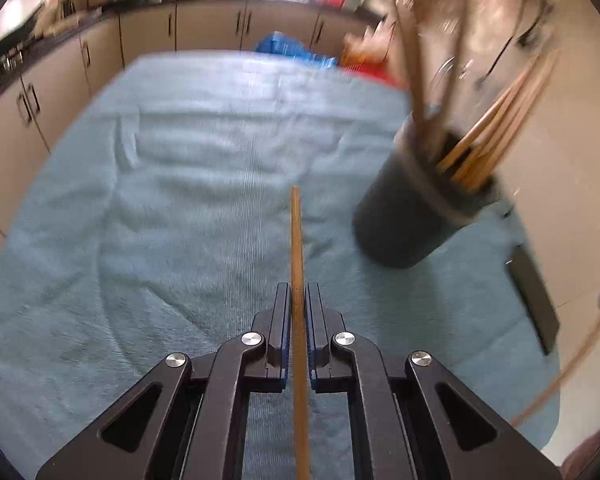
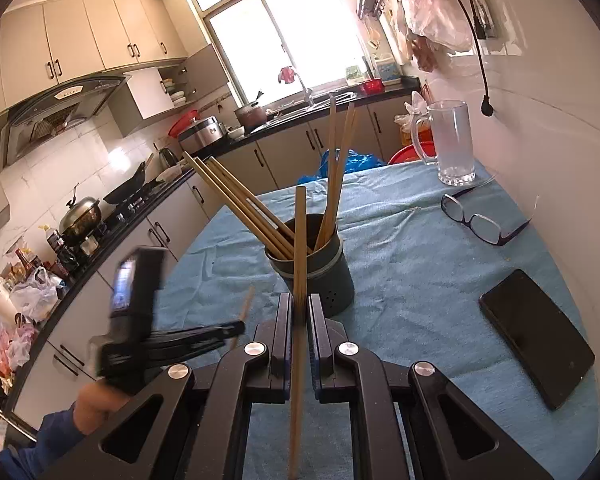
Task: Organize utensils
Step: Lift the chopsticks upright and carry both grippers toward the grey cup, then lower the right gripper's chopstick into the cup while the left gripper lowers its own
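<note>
No readable labels. Both grippers, left point(image 1: 297, 292) and right point(image 2: 299, 304), clamp one chopstick each; holder point(image 2: 320, 276) mid-cloth, phone point(image 2: 536, 338) by right edge.

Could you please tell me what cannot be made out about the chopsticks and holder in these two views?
- Left wrist view: the holder and its chopsticks are motion-blurred, so no count.
- Right wrist view: the held chopstick covers part of the holder's mouth.
- Both views: the held chopsticks' rear ends are cut off by the bottom edge.

We see a blue towel point(image 2: 420, 256) spread over the table. On it lie dark-framed glasses point(image 2: 478, 220), a black phone point(image 2: 536, 338) and a clear glass mug point(image 2: 452, 140). On the stove, a wok point(image 2: 130, 188) sits beside a steel pot point(image 2: 80, 218).
</note>
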Demonstrator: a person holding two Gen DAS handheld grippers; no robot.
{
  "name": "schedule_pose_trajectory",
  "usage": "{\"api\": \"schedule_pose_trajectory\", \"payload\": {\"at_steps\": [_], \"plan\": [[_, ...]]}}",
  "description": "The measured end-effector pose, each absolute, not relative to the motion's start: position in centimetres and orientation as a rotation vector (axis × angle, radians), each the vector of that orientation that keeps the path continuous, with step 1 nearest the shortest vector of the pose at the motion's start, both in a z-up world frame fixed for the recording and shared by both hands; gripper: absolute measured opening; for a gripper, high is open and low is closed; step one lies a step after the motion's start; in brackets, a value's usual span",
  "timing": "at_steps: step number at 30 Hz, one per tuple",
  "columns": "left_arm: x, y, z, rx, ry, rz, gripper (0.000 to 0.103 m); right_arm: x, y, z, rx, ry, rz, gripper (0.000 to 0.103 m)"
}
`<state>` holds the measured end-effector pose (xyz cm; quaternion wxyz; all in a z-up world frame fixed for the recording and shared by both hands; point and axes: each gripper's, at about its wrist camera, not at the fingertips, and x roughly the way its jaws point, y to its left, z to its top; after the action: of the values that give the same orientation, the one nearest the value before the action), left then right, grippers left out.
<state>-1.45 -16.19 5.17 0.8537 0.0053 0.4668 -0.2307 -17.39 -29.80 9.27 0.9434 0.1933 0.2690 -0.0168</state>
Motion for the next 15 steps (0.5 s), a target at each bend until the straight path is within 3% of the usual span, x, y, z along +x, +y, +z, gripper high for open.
{"api": "schedule_pose_trajectory", "payload": {"at_steps": [8, 15], "plan": [[-5.9, -13.7, 12.0, -0.04, 0.734, -0.526, 0.006, -17.7, -29.5, 10.3, 0.381, 0.517, -0.045, 0.008], [-7.4, -13.2, 13.8, -0.048, 0.688, -0.552, 0.006, -17.8, -29.3, 10.5, 0.373, 0.511, -0.051, 0.008]]}}
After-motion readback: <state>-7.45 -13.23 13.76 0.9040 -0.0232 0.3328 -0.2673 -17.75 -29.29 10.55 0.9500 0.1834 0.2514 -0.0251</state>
